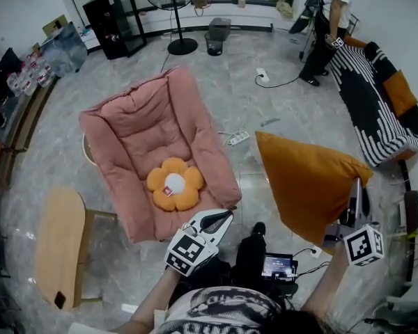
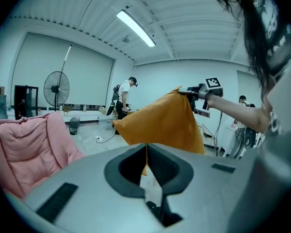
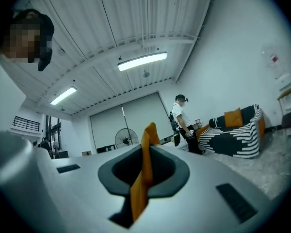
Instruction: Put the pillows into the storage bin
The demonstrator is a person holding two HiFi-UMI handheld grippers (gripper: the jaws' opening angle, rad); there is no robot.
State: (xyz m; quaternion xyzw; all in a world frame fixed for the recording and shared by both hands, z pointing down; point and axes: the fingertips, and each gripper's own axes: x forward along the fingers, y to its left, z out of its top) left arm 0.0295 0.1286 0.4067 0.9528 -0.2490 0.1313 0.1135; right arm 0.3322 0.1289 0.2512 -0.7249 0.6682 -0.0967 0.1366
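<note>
**Head view: orange pillow held aloft, right of centre**

Right gripper [image 1: 356, 199] sits at lower right of frame, tongs clamped on one corner of the square orange fabric pillow [image 1: 306, 183]. The pillow hangs clear of the grey marbled floor [image 1: 244, 96]. Right gripper view: a fold of orange cloth [image 3: 144, 174] is pinched between the closed jaws [image 3: 146, 148].

Left gripper [image 1: 228, 214] is at lower centre, tongs together with nothing in them. Its own view shows the pads meeting [image 2: 146, 148], with the pillow [image 2: 160, 120] apart, beyond the tips.

A yellow flower-shaped cushion [image 1: 175, 184] lies on the pink padded lounger [image 1: 132, 127], left of centre.
</note>
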